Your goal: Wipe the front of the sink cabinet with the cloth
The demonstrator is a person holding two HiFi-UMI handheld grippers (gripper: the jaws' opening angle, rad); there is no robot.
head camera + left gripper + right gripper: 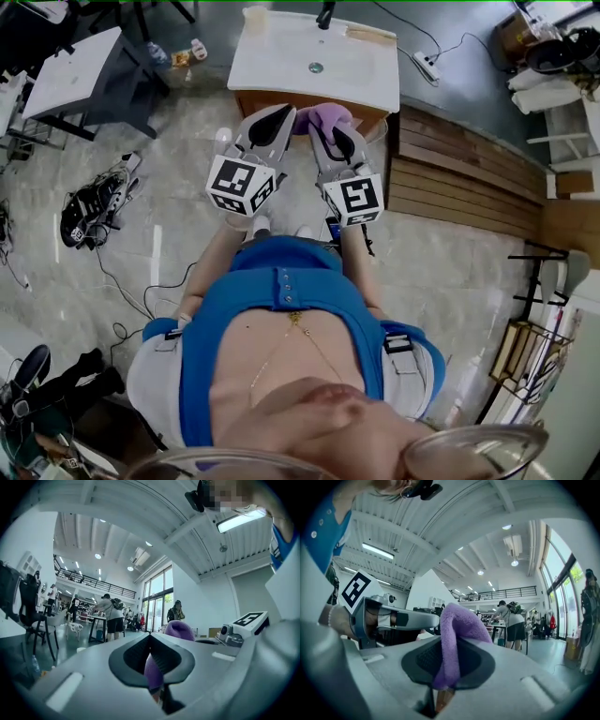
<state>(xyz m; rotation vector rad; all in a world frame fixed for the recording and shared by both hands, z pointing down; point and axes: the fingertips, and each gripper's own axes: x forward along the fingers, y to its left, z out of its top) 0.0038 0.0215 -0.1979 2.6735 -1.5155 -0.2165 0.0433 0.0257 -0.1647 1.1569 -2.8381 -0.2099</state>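
A purple cloth [324,116] is bunched between my two grippers, just in front of the sink cabinet's wooden front [251,100]. The cabinet has a white top with a basin [281,56]. My left gripper [282,118] is shut on one end of the cloth [153,671]. My right gripper [331,132] is shut on the other end [457,626], which folds over its jaws. Both grippers point up and away from the floor, side by side, so their cameras see the hall's ceiling. The right gripper's marker cube [247,620] shows in the left gripper view.
A slatted wooden platform [461,180] lies right of the cabinet, with a power strip [427,66] behind it. A dark-legged table [77,77] stands at the far left, with cables and gear [94,202] on the floor. A rack [536,349] leans at the right. People [108,616] stand in the hall.
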